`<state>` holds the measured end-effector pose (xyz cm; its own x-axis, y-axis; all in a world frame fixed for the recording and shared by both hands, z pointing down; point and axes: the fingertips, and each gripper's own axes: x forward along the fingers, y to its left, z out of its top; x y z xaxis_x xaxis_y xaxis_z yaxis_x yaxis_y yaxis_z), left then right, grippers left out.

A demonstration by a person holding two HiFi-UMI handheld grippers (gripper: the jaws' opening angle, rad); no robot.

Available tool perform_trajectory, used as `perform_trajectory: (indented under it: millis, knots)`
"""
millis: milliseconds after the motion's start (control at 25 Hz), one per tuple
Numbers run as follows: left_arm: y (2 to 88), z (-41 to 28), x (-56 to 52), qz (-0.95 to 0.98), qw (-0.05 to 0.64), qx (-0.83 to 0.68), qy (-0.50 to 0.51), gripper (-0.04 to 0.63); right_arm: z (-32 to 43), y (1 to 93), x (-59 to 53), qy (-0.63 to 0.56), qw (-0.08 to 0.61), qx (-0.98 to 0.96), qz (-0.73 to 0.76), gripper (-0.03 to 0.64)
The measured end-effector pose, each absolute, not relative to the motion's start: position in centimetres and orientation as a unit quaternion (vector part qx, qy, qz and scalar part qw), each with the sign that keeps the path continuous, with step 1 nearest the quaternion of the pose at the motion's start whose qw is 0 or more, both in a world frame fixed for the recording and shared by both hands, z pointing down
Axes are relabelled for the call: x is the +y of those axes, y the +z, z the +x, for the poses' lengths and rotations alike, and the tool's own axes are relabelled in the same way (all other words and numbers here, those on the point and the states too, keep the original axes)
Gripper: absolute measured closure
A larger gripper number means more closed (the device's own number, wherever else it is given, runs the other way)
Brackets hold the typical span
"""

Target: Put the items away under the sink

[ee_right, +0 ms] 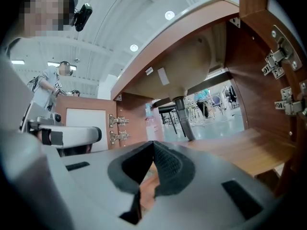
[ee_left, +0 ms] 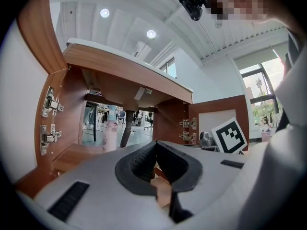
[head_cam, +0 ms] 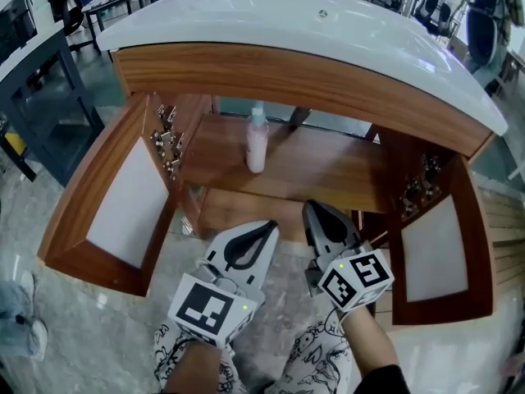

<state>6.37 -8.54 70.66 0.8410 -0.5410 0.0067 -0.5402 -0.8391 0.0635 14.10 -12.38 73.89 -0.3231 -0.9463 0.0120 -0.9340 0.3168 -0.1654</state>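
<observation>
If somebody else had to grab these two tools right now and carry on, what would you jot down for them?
Left gripper: jaws together, nothing in them, just outside the open cabinet.
Right gripper: jaws together, empty, beside the left one.
Things: a pink bottle stands upright on the shelf under the sink, left of the drain pipe.
Done: that bottle is stowed.
Left: no other items are in view; both cabinet doors stand open and probably need closing.

left gripper — jaws together, empty | bottle upright on shelf | drain pipe just beside it
</observation>
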Motion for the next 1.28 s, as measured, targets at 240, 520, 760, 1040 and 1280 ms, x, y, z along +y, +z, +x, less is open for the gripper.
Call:
perform_trajectory:
  millis: [240, 520, 760, 1040, 1280]
  knots:
    - [70.7, 6.5, -8.5, 0.960, 0.026, -0.280, -0.006, 0.588, 13.8, 74.2, -11.6, -0.073, 0.041, 0.813, -0.577, 0.609]
    - [71.2, 6.9, -8.5, 0.961, 0.027, -0.276, -0.001, 0.588, 13.9, 75.3, -10.5, -0.074, 0.035, 0.810, -0.580, 0.609]
    - [71.2, 6.8, -8.6, 0.960, 0.025, -0.279, 0.002, 0.588, 13.7, 75.4, -10.2, -0.063, 0.031, 0.811, -0.581, 0.609]
    - [70.9, 6.9, -9.1, 0.958, 0.033, -0.286, -0.009, 0.588, 13.3, 75.3, -9.9, -0.036, 0.009, 0.810, -0.586, 0.609]
    - [71.0, 7.2, -9.8, 0.957, 0.031, -0.288, -0.006, 0.588, 13.1, 73.9, -9.7, -0.017, 0.009, 0.815, -0.580, 0.609]
